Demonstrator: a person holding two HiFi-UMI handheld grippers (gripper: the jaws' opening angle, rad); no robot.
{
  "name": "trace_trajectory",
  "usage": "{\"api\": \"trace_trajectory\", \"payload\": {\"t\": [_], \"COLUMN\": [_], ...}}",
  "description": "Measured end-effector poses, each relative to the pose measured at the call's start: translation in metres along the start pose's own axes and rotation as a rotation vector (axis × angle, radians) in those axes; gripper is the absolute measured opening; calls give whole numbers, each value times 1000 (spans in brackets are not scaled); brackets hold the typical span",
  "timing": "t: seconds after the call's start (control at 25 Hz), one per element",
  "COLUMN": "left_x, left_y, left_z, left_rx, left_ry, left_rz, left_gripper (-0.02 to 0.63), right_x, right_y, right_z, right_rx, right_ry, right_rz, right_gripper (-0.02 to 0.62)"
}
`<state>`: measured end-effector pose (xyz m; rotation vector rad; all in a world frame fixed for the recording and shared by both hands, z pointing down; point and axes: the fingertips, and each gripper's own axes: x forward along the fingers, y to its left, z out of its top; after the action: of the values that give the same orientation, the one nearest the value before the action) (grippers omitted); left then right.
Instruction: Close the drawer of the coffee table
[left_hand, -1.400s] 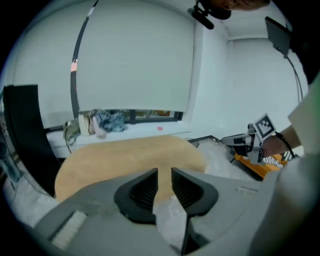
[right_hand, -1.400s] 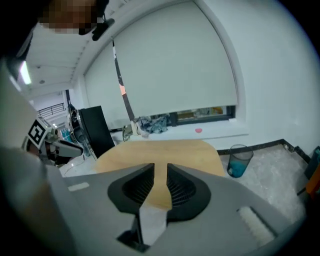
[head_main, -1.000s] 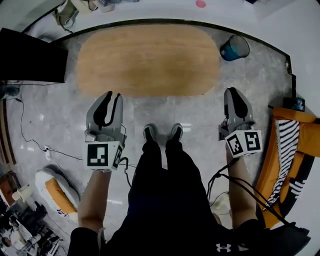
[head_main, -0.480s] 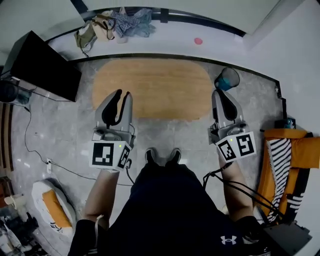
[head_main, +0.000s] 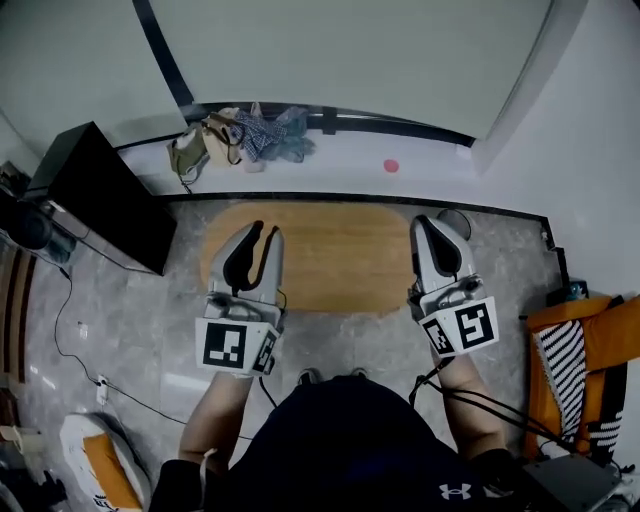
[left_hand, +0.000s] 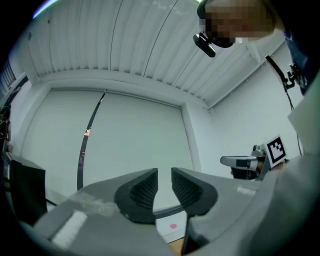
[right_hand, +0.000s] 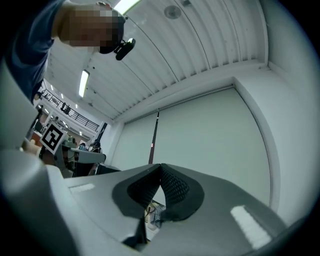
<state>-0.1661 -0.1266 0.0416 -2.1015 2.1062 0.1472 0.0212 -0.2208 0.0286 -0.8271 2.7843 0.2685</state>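
Coffee table (head_main: 340, 255) lies below, just ahead of both grippers — drawer not visible. Left gripper (head_main: 264, 232) slightly apart, right gripper (head_main: 430, 222) just closed, both empty. Recommend lowering, then pushing squarely.

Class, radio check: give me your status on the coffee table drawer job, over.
Left gripper open, empty. Right gripper just closed, empty. Both in the air, coffee table below; no open drawer showing. Tabletop bare.
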Motion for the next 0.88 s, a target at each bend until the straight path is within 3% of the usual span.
{"api": "trace_trajectory", "payload": {"t": [0.32, 0.88], "left_x": [10, 6], "left_y": [8, 9], "left_z": [8, -3], "left_rx": [30, 22], "left_ry": [-27, 1], "left_rz": [5, -20], "left_gripper": [81, 80], "right_x": [10, 7], "right_y": [0, 8], "right_z": [-1, -4], "right_rx": [-44, -52], "right_ry": [22, 44], "right_rz": [-56, -76], "right_gripper": [2, 2]}}
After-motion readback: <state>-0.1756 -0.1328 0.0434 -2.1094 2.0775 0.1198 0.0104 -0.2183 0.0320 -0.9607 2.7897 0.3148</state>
